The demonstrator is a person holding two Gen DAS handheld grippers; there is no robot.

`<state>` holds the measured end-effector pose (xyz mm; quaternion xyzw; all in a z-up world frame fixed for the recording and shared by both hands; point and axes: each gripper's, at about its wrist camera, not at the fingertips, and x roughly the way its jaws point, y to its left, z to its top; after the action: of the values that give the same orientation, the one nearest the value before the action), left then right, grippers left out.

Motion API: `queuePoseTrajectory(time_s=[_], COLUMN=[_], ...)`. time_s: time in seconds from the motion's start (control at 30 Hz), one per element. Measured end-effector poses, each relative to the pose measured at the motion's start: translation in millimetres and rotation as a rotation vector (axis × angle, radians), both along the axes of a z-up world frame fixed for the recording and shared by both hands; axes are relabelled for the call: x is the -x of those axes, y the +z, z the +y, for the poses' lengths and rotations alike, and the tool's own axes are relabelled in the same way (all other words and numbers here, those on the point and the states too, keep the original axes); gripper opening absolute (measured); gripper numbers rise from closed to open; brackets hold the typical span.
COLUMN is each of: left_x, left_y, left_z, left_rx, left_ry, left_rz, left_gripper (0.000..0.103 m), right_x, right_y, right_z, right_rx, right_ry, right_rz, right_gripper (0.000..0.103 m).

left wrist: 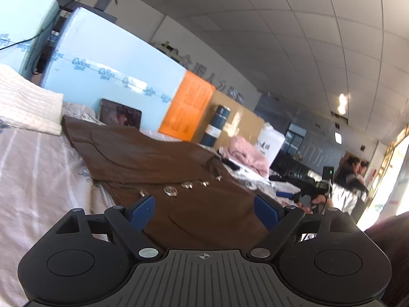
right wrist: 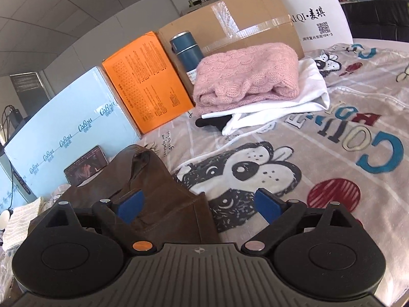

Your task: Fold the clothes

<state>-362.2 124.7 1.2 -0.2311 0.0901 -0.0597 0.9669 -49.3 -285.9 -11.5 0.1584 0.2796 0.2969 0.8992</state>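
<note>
A brown garment [left wrist: 163, 168] with a row of clear buttons [left wrist: 170, 191] lies flat on the printed bedsheet [left wrist: 38, 168]. My left gripper [left wrist: 204, 208] stands open just above its near edge, with no cloth pinched between the blue pads. In the right wrist view the same brown garment [right wrist: 158, 199] lies folded at the lower left. My right gripper [right wrist: 200, 203] is open over its right edge, left pad [right wrist: 130, 206] above the cloth, right pad [right wrist: 267, 204] above the sheet [right wrist: 332, 133]. Nothing is held.
A folded pink sweater [right wrist: 245, 76] lies on white clothing [right wrist: 281, 105] farther back. Light blue box [right wrist: 64, 133], orange box [right wrist: 148, 79], cardboard box [right wrist: 237, 23], blue flask [right wrist: 185, 48] and white bag [right wrist: 319, 12] line the far side. A white knit item [left wrist: 28, 102] lies at left. People [left wrist: 354, 174] stand far right.
</note>
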Motion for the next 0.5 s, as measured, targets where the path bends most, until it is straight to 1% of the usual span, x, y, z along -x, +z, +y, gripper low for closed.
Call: queuePoseTrajectory(time_s=[0.07,0.13,0.17,0.23,0.3,0.37,0.43,0.5], left_x=[-2,-19,-28,-51,-78,-105,-131,-153], left_y=[5,12,16,18,17,13,6,-3], left_z=[18,36,45,64,84,102,116,126], left_rx=[0.062,0.103,0.120,0.125,0.145,0.152,0.152,0.165], left_ry=[0.090,0.191,0.240,0.317,0.384,0.409,0.435,0.437], left_rz=[-0.030,0.003,0.021,0.071,0.153,0.220,0.271,0.322], left_gripper=[0.091,0.091,0.091,0.091,0.091,0.090,0.090,0.090], right_x=[-7,-17,-23,-37,-52,-67,-85,-101], right_y=[9,17,21,25,28,27,22,15], right_z=[14,33,44,69,92,112,132,148], right_rx=[-0.006,-0.017,-0.021,-0.011,-0.013,-0.027,-0.030,-0.018], right_ry=[0.043,0.099,0.126,0.158,0.186,0.216,0.210,0.199], right_rz=[-0.016,-0.022,-0.020,-0.002,0.030,0.072,0.116,0.143], right_gripper=[0.094,0.094,0.094,0.094,0.094,0.094,0.094,0.093])
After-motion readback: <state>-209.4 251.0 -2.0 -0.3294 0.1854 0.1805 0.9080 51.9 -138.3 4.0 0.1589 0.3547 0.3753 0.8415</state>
